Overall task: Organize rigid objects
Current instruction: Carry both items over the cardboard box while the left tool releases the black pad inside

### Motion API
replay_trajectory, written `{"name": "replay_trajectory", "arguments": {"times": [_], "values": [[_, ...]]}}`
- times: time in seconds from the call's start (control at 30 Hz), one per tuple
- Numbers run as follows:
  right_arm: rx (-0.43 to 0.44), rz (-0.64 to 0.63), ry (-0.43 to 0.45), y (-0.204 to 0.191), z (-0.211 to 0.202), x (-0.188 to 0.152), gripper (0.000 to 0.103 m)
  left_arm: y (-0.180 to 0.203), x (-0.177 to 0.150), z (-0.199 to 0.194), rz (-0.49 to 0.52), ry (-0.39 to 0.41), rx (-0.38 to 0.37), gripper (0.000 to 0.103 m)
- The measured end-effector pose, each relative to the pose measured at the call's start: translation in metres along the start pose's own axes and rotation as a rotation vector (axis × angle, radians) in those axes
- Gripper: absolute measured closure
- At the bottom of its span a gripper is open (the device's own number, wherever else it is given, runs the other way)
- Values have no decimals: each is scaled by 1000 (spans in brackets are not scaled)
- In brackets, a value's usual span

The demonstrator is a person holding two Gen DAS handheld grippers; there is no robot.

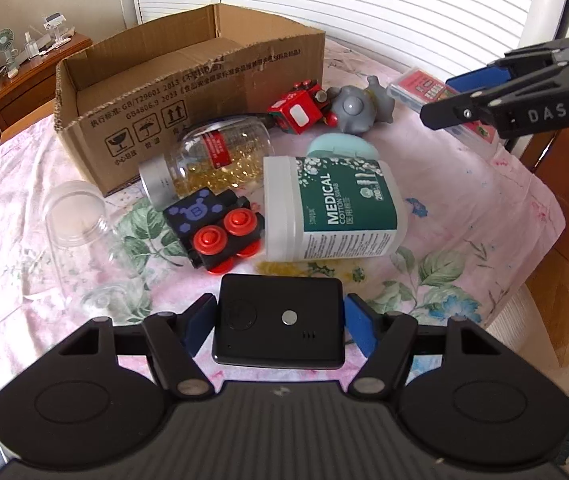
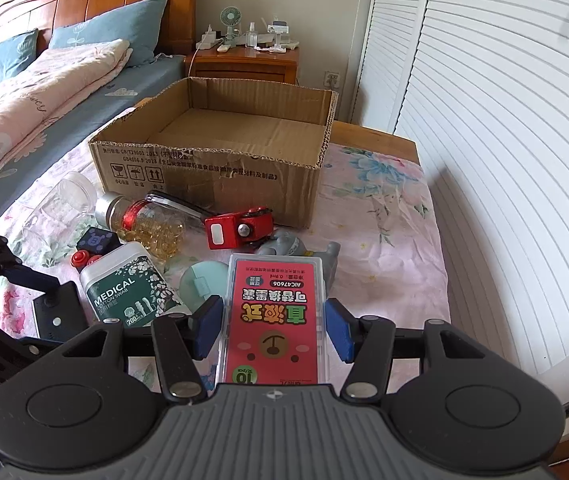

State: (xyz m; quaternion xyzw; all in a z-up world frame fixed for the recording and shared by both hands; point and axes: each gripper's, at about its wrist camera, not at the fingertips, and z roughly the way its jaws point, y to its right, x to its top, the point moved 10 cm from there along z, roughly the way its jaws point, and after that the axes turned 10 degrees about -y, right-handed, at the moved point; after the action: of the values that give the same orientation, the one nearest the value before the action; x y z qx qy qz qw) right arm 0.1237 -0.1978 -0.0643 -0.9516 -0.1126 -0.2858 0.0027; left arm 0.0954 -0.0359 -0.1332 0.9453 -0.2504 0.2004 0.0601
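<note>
Bedroom: a table under a floral cloth (image 2: 384, 216), louvred doors to one side, a bed behind. An open carton (image 2: 220, 148) stands at the far edge, its floor bare in the right wrist view, so I judge it the bin for the clutter lying just before it. My left gripper (image 1: 278, 322) has its pads astride a flat black device (image 1: 278, 326) lying on the cloth; whether they press it I cannot tell. My right gripper (image 2: 270, 328) brackets a clear case with a red card (image 2: 274, 316), jaws spread and seemingly just clear of its sides. Both are low, flat pieces, taken across the narrow width. Legible: "MEDICAL COTTON SWAB" and "200" on the tub (image 1: 332, 208); "AIC47606" and "10" on the red card; "GB/T29601 2013" on the carton; "DAS" on my right gripper; "B" on the toy car (image 1: 214, 226). A capsule bottle (image 1: 208, 160) lies on its side against the carton.
</note>
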Motion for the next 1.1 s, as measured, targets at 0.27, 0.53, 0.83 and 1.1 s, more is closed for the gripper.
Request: {"name": "replay_trajectory", "arguments": {"times": [0.27, 0.53, 0.83, 1.1], "values": [[26, -31, 29, -10, -7, 17, 43, -18, 19, -31, 1, 50, 34, 34], [64, -67, 95, -19, -17, 57, 43, -54, 75, -61, 0, 144, 96, 34], [86, -83, 127, -18, -9, 109, 43, -102, 164, -45, -13, 177, 140, 34], [82, -63, 124, -6, 10, 137, 43, -157, 220, -3, -65, 144, 194, 33]]}}
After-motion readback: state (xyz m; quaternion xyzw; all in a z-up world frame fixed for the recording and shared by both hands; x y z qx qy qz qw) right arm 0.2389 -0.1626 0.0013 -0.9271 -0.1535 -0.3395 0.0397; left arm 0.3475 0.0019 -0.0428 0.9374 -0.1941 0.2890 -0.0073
